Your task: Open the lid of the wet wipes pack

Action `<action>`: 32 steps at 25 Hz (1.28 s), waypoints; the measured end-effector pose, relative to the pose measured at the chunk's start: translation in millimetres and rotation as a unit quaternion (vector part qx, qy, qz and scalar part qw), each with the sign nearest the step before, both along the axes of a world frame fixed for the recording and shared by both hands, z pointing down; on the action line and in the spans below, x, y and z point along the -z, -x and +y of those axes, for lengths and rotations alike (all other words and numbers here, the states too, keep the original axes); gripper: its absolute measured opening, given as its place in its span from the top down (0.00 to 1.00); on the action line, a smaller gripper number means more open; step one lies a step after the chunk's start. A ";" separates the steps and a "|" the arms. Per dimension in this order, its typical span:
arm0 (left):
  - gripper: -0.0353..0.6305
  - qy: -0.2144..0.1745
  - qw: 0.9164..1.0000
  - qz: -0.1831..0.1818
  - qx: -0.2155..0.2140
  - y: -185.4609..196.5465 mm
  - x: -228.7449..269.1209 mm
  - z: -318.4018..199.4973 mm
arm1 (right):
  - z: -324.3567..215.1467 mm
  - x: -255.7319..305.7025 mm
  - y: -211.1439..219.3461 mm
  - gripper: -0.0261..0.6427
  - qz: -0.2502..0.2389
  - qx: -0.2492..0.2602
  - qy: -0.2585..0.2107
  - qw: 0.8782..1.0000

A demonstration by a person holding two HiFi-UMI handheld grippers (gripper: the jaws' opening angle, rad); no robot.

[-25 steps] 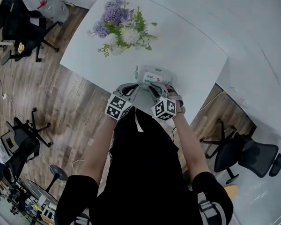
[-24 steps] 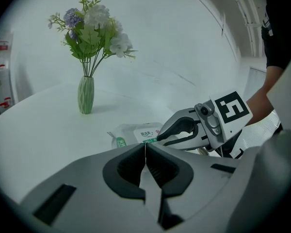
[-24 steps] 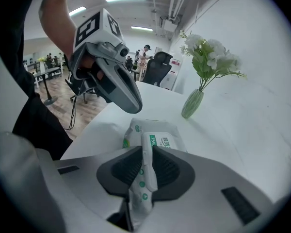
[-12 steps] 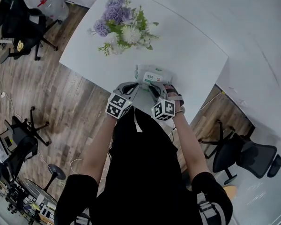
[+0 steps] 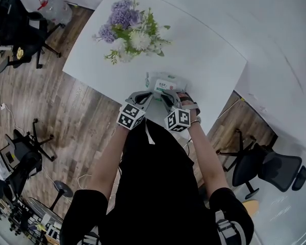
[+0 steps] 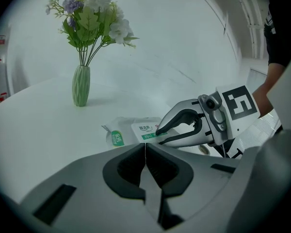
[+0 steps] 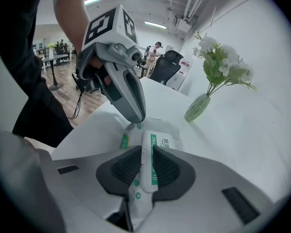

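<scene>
The pack (image 5: 166,81) is lying on the white table (image 5: 209,60), close to the near edge and just in front of the person. Both tools are meeting over it. A green vase (image 6: 81,85) of flowers (image 5: 130,29) is standing farther back on the table, well apart from the pack.

The right gripper (image 7: 146,168) is clamping the lid (image 7: 150,147). In the right gripper view the white flap with green print is sitting squarely between the two dark pads, which are pressing on it from both sides. From the left gripper view, the same tool is reaching in from the right with its tips meeting on the printed top of the pack.

The left gripper (image 6: 145,152) is clenched, with its jaws pressed together. A thin pale line is showing between them. It is probably the pack's edge film, though it is too slim to be sure. In the right gripper view, the left tool's tip is coming down onto the pack's near corner, beside a green label, and is touching the wrapper there.

In the head view, the two marker cubes are sitting side by side at the table edge, with the pack just beyond them.
</scene>
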State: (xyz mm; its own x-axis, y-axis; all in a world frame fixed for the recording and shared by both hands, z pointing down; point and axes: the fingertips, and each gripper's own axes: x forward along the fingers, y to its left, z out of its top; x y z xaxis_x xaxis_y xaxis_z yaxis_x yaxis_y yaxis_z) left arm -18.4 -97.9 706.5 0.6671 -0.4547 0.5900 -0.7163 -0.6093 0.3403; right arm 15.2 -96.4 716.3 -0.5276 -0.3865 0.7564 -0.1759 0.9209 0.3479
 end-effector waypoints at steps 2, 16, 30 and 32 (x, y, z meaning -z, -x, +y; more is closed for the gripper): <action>0.91 0.003 1.000 0.002 -0.002 -3.0 -2.3 -1.6 | -0.7 0.0 -0.9 0.83 0.001 -0.001 0.005 1.000; 0.91 0.013 1.000 -0.003 -0.014 -5.6 -14.5 -6.3 | -0.8 -0.4 0.3 0.85 -0.005 -0.015 0.030 0.999; 0.91 0.024 1.000 -0.003 -0.019 -6.1 -14.7 -6.8 | -0.3 7.4 0.3 0.88 -0.004 -0.025 0.041 0.999; 0.91 0.026 0.999 -0.005 -0.022 -6.6 -14.8 -7.0 | -0.6 9.1 0.2 0.88 -0.003 -0.025 0.040 0.999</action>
